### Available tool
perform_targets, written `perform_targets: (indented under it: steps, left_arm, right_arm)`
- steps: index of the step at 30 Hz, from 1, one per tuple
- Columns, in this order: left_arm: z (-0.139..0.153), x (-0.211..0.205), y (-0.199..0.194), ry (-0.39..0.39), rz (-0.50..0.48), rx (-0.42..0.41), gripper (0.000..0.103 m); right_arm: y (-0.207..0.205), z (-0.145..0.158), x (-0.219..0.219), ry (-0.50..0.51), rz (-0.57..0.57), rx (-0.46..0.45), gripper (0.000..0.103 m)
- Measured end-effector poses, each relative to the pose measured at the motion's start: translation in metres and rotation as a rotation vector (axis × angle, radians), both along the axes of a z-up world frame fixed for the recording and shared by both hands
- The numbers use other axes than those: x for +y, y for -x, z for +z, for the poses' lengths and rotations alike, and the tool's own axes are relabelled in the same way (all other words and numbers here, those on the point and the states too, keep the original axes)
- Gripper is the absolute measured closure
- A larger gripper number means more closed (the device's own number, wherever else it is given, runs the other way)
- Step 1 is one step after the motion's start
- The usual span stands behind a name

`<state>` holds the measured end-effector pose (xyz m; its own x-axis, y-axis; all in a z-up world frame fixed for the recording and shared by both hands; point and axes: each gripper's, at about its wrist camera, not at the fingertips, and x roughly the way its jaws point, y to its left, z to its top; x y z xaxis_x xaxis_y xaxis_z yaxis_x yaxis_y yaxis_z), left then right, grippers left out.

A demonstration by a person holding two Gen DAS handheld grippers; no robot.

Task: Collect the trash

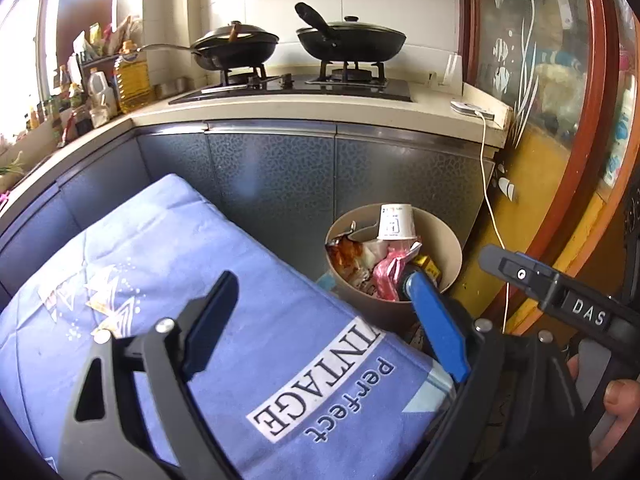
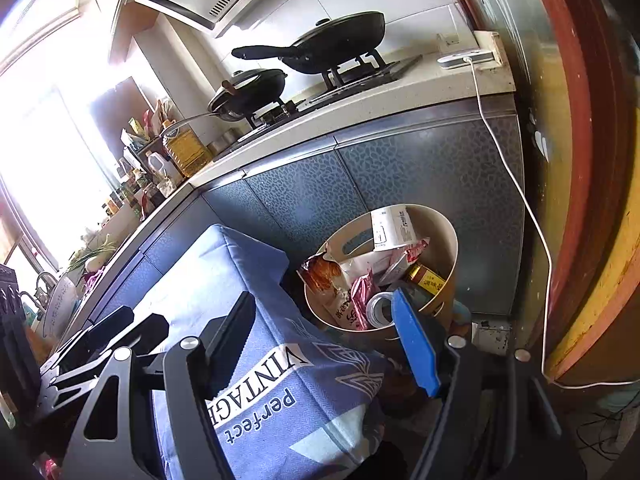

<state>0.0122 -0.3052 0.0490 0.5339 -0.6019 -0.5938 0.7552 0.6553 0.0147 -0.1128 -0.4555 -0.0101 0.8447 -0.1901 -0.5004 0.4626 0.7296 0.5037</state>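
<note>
The round beige plastic trash bin (image 1: 394,256) stands on the floor against the dark patterned cabinet, just beside the blue cloth-covered box (image 1: 208,280), stuffed with wrappers and an upturned white paper cup (image 1: 395,222). The left gripper (image 1: 320,300) has its fingers spread wide with nothing between them, its blue-padded finger (image 1: 436,320) overlapping the bin's near rim. The right gripper (image 2: 324,320) also stands open and empty, the bin just ahead of its blue finger (image 2: 416,344).

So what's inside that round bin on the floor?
The beige bin holds an upside-down white paper cup, a pink wrapper, a snack bag with a bread picture and a yellow box. Anything under those is covered.
</note>
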Motion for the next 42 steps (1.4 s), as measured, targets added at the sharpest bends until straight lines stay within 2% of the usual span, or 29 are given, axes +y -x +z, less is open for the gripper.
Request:
perform_targets:
  steps: [5, 9, 14, 19, 34, 42]
  left_arm:
    - [0.001, 0.007, -0.001, -0.001, 0.038, -0.015, 0.006]
    - [0.001, 0.011, -0.009, -0.017, 0.082, 0.007, 0.006]
    - [-0.001, 0.013, -0.013, -0.066, 0.134, -0.016, 0.006]
    - [-0.002, 0.019, -0.018, -0.056, 0.147, 0.0, 0.006]
    - [0.007, 0.034, -0.024, -0.025, 0.22, -0.024, 0.006]
    - [0.015, 0.036, -0.019, -0.019, 0.237, -0.083, 0.006]
  right_arm:
    - [-0.003, 0.002, 0.002, 0.0, 0.01, 0.005, 0.034]
    - [-0.006, 0.001, 0.003, -0.008, 0.013, 0.012, 0.034]
    - [-0.009, -0.002, 0.005, -0.012, 0.014, 0.024, 0.034]
    - [-0.01, -0.002, 0.006, -0.015, 0.013, 0.024, 0.033]
    - [-0.01, 0.003, 0.015, -0.008, 0.025, 0.019, 0.032]
    - [-0.007, 0.005, 0.015, -0.008, 0.016, 0.012, 0.03]
